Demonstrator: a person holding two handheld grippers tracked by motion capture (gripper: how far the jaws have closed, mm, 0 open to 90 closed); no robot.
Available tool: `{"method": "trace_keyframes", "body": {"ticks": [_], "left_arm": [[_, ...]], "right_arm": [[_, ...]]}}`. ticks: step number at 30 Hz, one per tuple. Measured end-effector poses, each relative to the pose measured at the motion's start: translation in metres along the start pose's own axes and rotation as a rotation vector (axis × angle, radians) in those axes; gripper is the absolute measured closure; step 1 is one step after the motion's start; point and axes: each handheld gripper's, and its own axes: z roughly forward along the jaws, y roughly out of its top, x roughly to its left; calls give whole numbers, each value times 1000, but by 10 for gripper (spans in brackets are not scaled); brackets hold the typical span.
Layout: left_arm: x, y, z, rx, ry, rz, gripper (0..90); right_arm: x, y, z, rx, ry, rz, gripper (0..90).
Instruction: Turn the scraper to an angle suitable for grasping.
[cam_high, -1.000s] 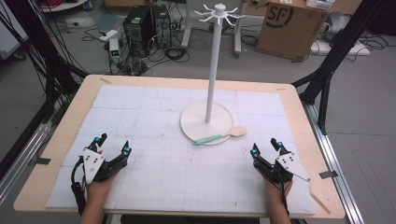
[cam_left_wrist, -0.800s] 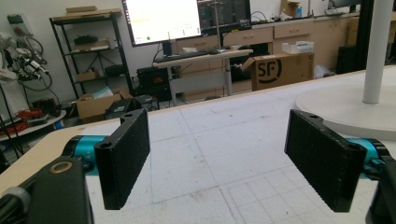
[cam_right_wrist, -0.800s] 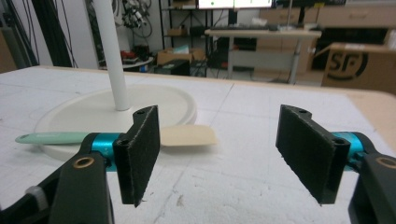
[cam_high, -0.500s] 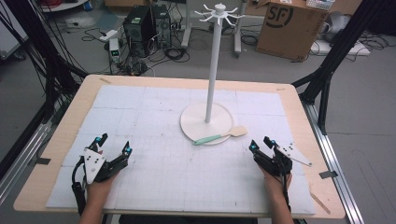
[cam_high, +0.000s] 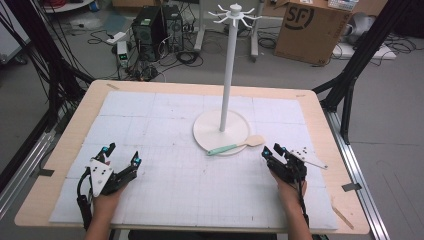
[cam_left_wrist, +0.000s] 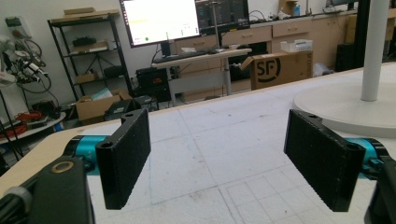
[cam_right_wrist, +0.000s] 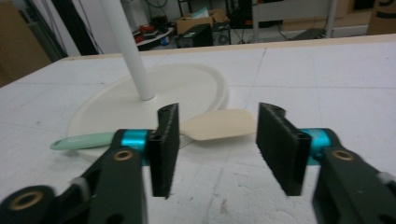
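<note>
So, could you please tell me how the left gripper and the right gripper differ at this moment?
The left gripper has its jaws spread wide over bare mat, while the right gripper has narrower jaws that have just been closing. The right gripper is aimed at the spatula lying just ahead of it, nothing between its jaws yet; the left gripper is far from it. Both are hand-held, low over the table and empty.

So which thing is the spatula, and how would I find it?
Find the tall white stand in the middle of the table. The spatula lies across the front edge of its round base. It is the one thing with a mint-green handle and a pale beige blade.
</note>
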Motion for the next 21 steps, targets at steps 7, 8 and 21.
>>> {"method": "trace_keyframes", "body": {"ticks": [7, 8, 21], "left_arm": [[0, 0, 0, 1, 0, -2, 237], [0, 0, 0, 0, 0, -3, 237], [0, 0, 0, 0, -1, -5, 239]], "right_arm": [[8, 5, 13, 46, 42, -22, 872], [10, 6, 15, 54, 50, -34, 900], [38, 23, 48, 212, 83, -139, 900]]}}
